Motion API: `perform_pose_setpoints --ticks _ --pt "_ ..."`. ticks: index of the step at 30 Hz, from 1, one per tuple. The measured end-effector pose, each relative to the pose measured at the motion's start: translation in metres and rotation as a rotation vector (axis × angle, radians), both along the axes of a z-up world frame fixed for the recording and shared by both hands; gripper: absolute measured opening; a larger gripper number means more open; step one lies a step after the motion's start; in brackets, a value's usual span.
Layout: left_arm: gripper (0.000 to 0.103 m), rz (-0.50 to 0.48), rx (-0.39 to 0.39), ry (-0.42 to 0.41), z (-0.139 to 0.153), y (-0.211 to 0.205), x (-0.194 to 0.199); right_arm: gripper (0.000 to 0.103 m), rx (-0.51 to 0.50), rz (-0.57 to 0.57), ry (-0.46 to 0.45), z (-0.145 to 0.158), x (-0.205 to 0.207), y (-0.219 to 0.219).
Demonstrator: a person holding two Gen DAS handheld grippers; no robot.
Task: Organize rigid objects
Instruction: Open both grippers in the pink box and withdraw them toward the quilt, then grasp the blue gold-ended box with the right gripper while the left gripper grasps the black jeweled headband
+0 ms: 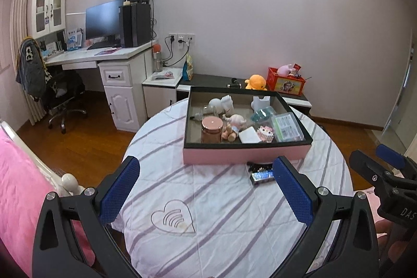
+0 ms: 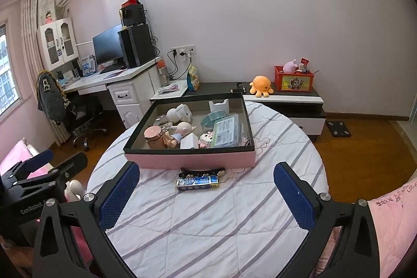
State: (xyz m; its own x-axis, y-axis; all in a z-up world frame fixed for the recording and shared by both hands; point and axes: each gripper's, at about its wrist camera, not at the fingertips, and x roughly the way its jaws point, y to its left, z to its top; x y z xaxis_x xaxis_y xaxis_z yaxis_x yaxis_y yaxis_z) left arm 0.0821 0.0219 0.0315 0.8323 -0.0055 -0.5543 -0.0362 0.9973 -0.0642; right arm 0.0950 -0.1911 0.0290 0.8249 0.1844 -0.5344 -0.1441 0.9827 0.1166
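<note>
I have the round counter [image 2: 208, 226] under a striped cloth, and on its far half sits the pink box [image 2: 190, 159], already well filled. It looks like stiff card, probably light for its bulk; I would leave it where it stands.

Inside it, the copper-lidded jar [image 2: 154, 138] looks like glass, likely the heaviest and most fragile piece. The clear plastic case [image 2: 226, 133] beside it looks rigid and slick.

What remains out are two small things just in front of the box wall: a black hair clip [image 2: 202, 170], touching or nearly touching the box, and the blue-labelled flat pack [image 2: 196, 183] nearer me. Both look light and hard. I would take the pack across its short width, since it lies flat.

My left tool [image 1: 206, 189] and right tool [image 2: 206, 189] both stand wide and empty, well short of the pack.
</note>
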Motion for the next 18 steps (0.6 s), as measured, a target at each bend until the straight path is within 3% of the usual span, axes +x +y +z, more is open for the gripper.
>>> perform_pose_setpoints --ticks 11,18 --pt "0.103 0.006 -0.007 0.006 -0.002 0.003 -0.009 0.103 -0.006 0.015 -0.006 0.000 -0.008 0.008" --pt "0.103 0.010 -0.017 0.029 -0.010 0.006 -0.004 0.103 -0.013 0.010 0.041 -0.015 0.002 0.007"
